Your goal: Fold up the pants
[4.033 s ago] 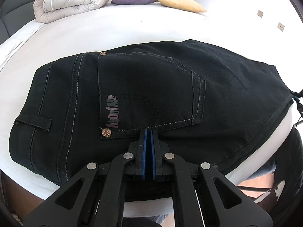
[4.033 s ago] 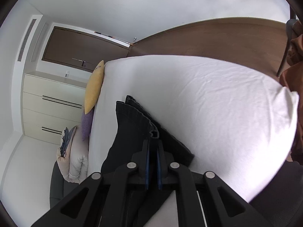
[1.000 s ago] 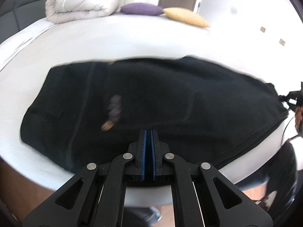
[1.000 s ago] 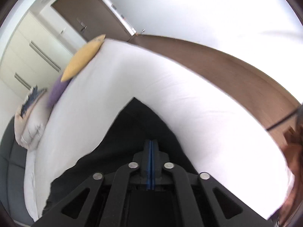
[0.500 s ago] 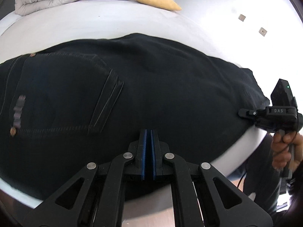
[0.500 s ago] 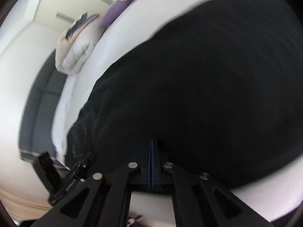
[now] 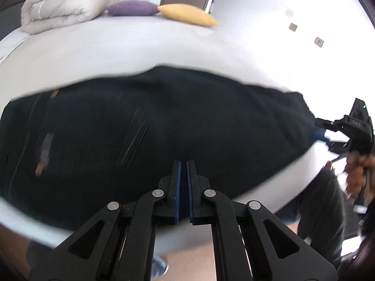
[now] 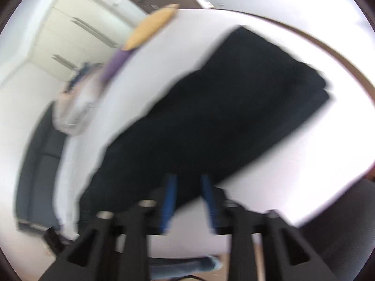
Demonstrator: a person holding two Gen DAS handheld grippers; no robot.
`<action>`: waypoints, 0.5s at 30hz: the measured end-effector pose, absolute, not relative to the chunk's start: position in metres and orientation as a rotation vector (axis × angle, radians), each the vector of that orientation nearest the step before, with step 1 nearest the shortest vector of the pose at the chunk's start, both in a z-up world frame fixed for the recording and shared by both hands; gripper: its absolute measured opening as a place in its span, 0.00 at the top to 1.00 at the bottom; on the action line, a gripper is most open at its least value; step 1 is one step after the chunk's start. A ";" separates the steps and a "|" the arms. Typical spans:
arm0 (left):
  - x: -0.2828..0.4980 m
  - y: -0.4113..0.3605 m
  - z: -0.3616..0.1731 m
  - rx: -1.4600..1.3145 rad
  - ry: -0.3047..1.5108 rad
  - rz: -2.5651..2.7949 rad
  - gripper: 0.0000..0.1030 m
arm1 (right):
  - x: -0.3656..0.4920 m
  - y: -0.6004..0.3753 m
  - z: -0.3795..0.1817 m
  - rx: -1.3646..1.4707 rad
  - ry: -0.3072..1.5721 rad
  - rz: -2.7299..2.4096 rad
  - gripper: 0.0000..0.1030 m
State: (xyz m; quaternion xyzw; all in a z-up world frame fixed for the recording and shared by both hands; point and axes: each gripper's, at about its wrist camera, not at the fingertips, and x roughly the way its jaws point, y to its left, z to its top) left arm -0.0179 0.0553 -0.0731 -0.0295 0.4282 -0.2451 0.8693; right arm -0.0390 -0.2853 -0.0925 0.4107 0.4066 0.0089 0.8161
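Observation:
The black pants [image 7: 164, 121] lie folded lengthwise on the white bed [image 7: 140, 51], back pocket up, near its front edge. My left gripper [image 7: 184, 164] hovers over the pants' near edge, its blue pads almost together with a thin gap, holding nothing. My right gripper [image 8: 186, 178] is open over the near edge of the pants [image 8: 222, 117]; that view is blurred. In the left wrist view the right gripper [image 7: 324, 135] sits at the pants' right end, open, blue pads beside the cloth.
A rolled beige duvet [image 7: 61, 4], a purple pillow [image 7: 133, 8] and a yellow pillow [image 7: 187, 15] lie at the bed's far end. A wardrobe [image 8: 77, 28] and a dark sofa [image 8: 39, 159] stand beyond. The person's legs [image 7: 321, 201] are at the right.
My right gripper has opened and its view swung round to look along the pants. My left gripper has drawn back a little and its pads have parted slightly.

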 end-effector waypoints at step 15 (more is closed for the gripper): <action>-0.002 0.053 -0.120 -0.199 0.976 -0.539 0.96 | -0.019 -0.325 -0.166 1.065 0.749 -0.079 1.00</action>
